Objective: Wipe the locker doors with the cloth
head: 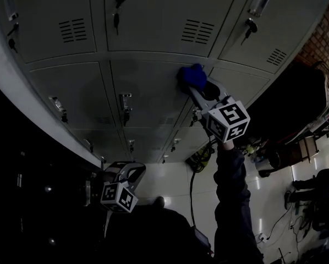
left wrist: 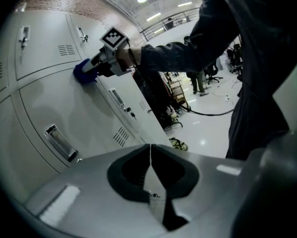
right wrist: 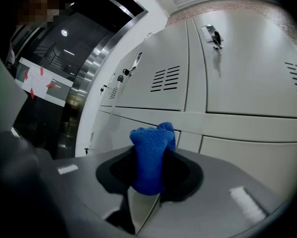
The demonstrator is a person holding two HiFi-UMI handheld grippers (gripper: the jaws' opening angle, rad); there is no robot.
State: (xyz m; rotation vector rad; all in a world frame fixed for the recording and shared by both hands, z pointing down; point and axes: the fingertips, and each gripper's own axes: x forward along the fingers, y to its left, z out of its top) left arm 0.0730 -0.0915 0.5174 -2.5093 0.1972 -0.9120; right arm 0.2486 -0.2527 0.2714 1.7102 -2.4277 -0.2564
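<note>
A blue cloth [head: 192, 77] is pressed against a grey locker door [head: 148, 87] near its top right corner. My right gripper [head: 200, 89] is shut on the cloth, held up by an outstretched arm in a dark sleeve [head: 233, 197]. In the right gripper view the blue cloth [right wrist: 151, 155] stands up between the jaws, against the lockers [right wrist: 238, 73]. The left gripper view shows the same cloth [left wrist: 84, 72] on a door [left wrist: 69, 108], from the side. My left gripper [head: 129, 175] hangs low, away from the doors, its jaws shut with nothing between them [left wrist: 150, 155].
Rows of grey lockers [head: 153, 21] with vents, handles [head: 125, 100] and keys fill the wall. A brick wall [head: 324, 32] is at the right. On the glossy floor lie a black cable [head: 192, 194] and equipment [head: 200, 158]; chairs and clutter [head: 313, 197] stand further off.
</note>
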